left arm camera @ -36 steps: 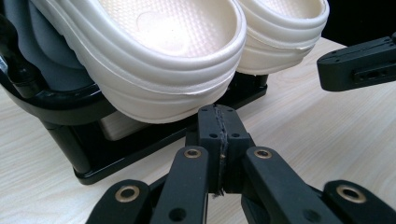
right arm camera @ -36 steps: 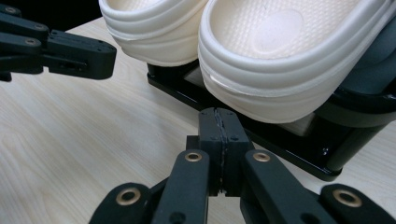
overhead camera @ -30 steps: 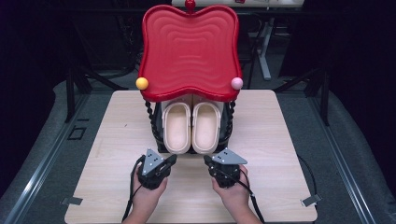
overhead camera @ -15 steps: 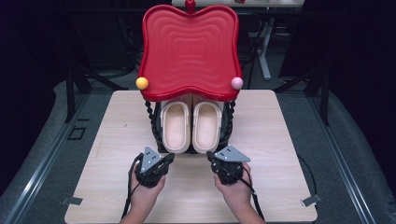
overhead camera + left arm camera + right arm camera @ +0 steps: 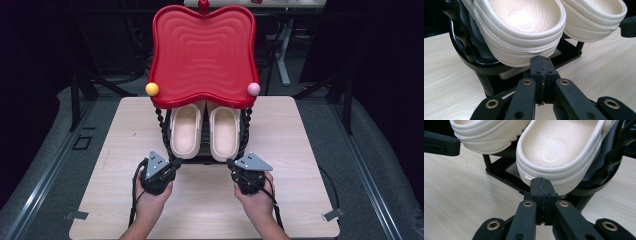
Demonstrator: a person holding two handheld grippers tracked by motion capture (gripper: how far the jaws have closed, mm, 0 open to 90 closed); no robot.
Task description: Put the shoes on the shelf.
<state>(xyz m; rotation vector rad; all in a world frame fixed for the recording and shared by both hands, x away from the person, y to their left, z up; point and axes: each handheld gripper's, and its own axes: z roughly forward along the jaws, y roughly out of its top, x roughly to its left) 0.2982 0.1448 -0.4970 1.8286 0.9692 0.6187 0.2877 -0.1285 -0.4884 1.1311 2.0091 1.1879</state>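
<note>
Two cream clogs rest side by side on the lower shelf of a black rack (image 5: 200, 159), under its red wavy top tray (image 5: 202, 55). The left clog (image 5: 185, 131) (image 5: 521, 27) has its heel just beyond my left gripper (image 5: 175, 163) (image 5: 541, 60), whose jaws are pressed together with nothing between them. The heel of the right clog (image 5: 225, 132) (image 5: 559, 150) lies just past my right gripper (image 5: 231, 163) (image 5: 541, 181), which is likewise shut and empty. Whether either tip touches a heel I cannot tell.
The rack stands mid-table on a light wooden tabletop (image 5: 300, 150). A yellow ball (image 5: 152, 89) and a pink ball (image 5: 254, 89) sit at the tray's front corners. Cables trail from both grippers toward the table's near edge. Dark floor surrounds the table.
Both hands have crept slightly forward toward the rack. The clogs and rack have not moved.
</note>
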